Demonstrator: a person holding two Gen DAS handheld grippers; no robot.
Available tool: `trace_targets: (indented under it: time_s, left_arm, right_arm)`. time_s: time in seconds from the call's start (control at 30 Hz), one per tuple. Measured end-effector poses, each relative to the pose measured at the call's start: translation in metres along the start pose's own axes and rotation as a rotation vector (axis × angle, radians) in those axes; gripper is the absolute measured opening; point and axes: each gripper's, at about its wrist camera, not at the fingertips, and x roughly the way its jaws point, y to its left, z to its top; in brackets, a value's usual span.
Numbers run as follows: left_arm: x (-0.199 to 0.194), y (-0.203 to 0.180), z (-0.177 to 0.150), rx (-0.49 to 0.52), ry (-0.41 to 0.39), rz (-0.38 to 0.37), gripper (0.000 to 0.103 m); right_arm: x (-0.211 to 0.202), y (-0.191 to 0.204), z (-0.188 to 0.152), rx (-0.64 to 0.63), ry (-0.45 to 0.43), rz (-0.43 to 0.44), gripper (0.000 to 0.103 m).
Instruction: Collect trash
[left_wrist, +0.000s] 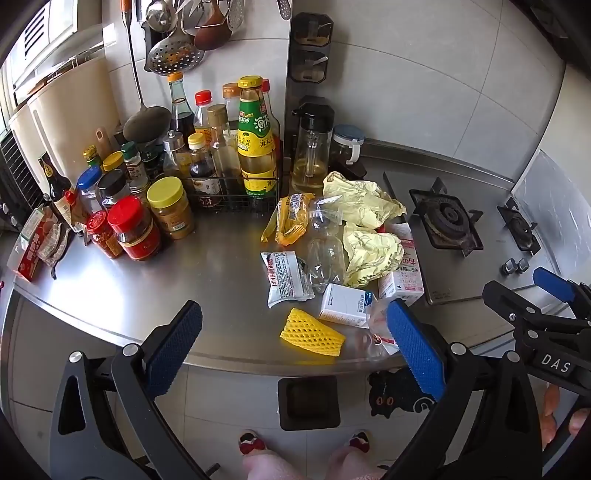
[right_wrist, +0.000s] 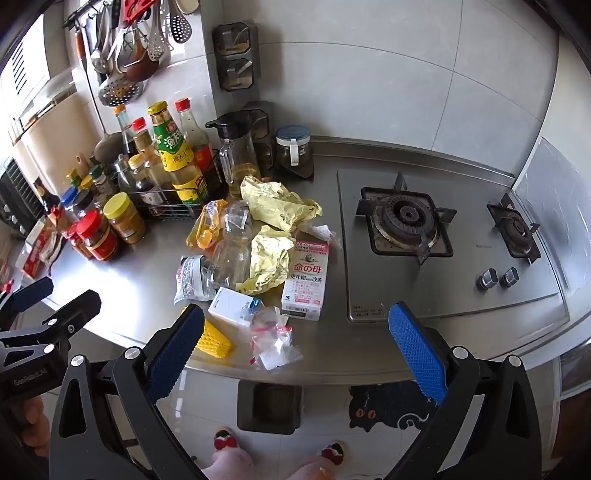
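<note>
A heap of trash lies on the steel counter (left_wrist: 207, 258): crumpled yellow paper (left_wrist: 364, 201) (right_wrist: 275, 203), a crushed clear bottle (left_wrist: 325, 243) (right_wrist: 232, 251), an orange snack wrapper (left_wrist: 290, 221) (right_wrist: 207, 225), a white printed packet (left_wrist: 286, 278), a pink-and-white box (right_wrist: 306, 280) (left_wrist: 404, 275), a small white box (left_wrist: 343, 304) (right_wrist: 232, 304), a yellow foam net (left_wrist: 312, 332) (right_wrist: 214, 341) and a clear zip bag (right_wrist: 273, 341). My left gripper (left_wrist: 295, 350) hangs open above the counter's front edge. My right gripper (right_wrist: 295, 347) is open too, nothing between its blue pads (right_wrist: 417, 350).
A dark bin (left_wrist: 308, 402) (right_wrist: 269, 406) stands on the floor below the counter edge, beside a black cat mat (right_wrist: 391, 408). Sauce bottles and jars (left_wrist: 184, 162) crowd the back left. A gas hob (right_wrist: 406, 221) fills the right. The person's slippered feet (right_wrist: 225, 443) show below.
</note>
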Motion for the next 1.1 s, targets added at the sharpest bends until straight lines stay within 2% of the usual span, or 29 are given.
trace_targets:
  time_s: [1.1]
  left_arm:
    - [-0.0015, 0.0056, 0.0016, -0.004, -0.005, 0.004, 0.095]
  right_arm:
    - [-0.0001, -0.0057, 0.0004, -0.001, -0.004, 0.0, 0.1]
